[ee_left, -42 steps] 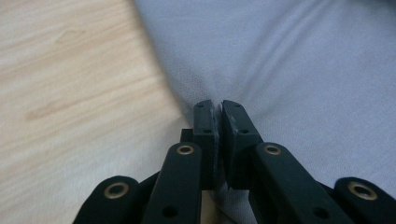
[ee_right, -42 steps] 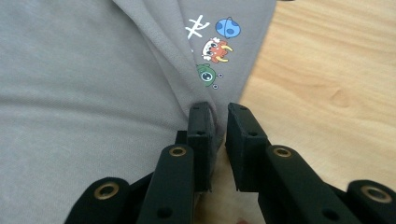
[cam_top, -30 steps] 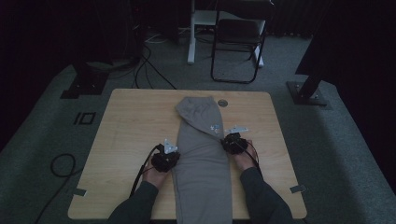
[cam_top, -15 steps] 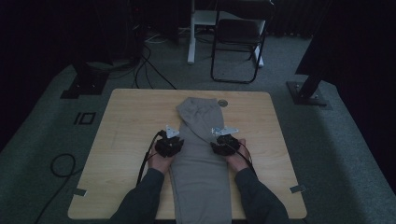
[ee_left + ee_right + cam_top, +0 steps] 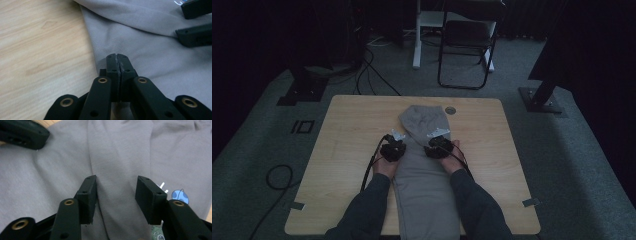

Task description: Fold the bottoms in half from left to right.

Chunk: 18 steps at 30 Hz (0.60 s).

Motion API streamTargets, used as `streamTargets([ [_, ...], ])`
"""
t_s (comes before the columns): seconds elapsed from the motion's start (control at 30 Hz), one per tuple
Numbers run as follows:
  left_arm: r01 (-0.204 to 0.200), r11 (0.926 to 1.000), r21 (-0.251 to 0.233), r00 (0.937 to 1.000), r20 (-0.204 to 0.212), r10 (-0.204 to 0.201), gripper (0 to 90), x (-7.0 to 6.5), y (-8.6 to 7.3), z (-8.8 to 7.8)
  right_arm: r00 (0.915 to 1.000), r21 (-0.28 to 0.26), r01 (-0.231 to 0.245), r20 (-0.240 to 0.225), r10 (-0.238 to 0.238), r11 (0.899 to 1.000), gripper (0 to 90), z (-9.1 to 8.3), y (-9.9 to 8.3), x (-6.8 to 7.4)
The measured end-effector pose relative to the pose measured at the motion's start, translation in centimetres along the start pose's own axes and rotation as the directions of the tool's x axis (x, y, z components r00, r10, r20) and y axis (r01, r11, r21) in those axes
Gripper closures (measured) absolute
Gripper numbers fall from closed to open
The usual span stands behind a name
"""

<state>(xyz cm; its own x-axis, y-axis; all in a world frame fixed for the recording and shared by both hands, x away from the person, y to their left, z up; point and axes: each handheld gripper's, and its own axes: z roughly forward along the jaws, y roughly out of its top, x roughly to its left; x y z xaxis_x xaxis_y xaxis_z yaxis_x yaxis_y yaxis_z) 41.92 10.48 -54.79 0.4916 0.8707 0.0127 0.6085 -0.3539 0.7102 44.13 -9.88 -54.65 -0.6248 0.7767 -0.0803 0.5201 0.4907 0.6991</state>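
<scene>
A grey garment point(image 5: 424, 175) lies folded in a long strip down the middle of the wooden table point(image 5: 352, 125). My left gripper point(image 5: 397, 136) rests at the cloth's left edge. In the left gripper view the left gripper point(image 5: 117, 56) has just closed and its pads meet over the garment point(image 5: 150, 50), with no cloth visibly between them. My right gripper point(image 5: 438, 134) sits on the garment's right side. In the right gripper view the right gripper point(image 5: 116, 185) stands open after easing in a little, straddling a raised fold of the garment point(image 5: 117, 157) without pressing it.
A small round grommet point(image 5: 450, 110) sits in the tabletop beyond the garment. A blue printed logo point(image 5: 180, 196) shows on the cloth by my right jaw. A chair point(image 5: 467, 40), floor cables point(image 5: 377, 65) and stand bases point(image 5: 542, 100) lie past the far edge.
Both hands slid away from the person along the garment. The right gripper moved inward onto the cloth.
</scene>
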Motion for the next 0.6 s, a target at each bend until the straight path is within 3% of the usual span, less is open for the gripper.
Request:
streamTargets([
  [0.17, -0.024, 0.9997, 0.004, 0.9989, 0.041, 0.024, 89.6, -0.8, -1.4, -1.4, 0.9986, 0.005, -0.021, -0.048, 0.021, 1.000, 63.0, -0.8, -0.8, 0.2],
  [0.4, -0.054, 0.9985, 0.002, 0.9943, 0.092, 0.054, 89.6, -1.8, -3.6, -3.7, 0.9967, 0.022, 0.009, -0.080, -0.007, 1.000, 68.1, -2.7, -2.3, 1.6],
  [0.5, -0.051, 0.9986, -0.012, 0.9943, 0.094, 0.052, 89.6, -1.9, -4.3, -4.1, 0.9953, 0.038, 0.033, -0.093, -0.029, 0.999, 67.1, -3.2, -2.4, 2.4],
  [0.6, -0.047, 0.9988, -0.014, 0.9941, 0.097, 0.048, 89.6, -1.7, -4.3, -4.1, 0.9949, 0.028, 0.057, -0.085, -0.054, 0.998, 57.0, -2.7, -1.8, 3.1],
])
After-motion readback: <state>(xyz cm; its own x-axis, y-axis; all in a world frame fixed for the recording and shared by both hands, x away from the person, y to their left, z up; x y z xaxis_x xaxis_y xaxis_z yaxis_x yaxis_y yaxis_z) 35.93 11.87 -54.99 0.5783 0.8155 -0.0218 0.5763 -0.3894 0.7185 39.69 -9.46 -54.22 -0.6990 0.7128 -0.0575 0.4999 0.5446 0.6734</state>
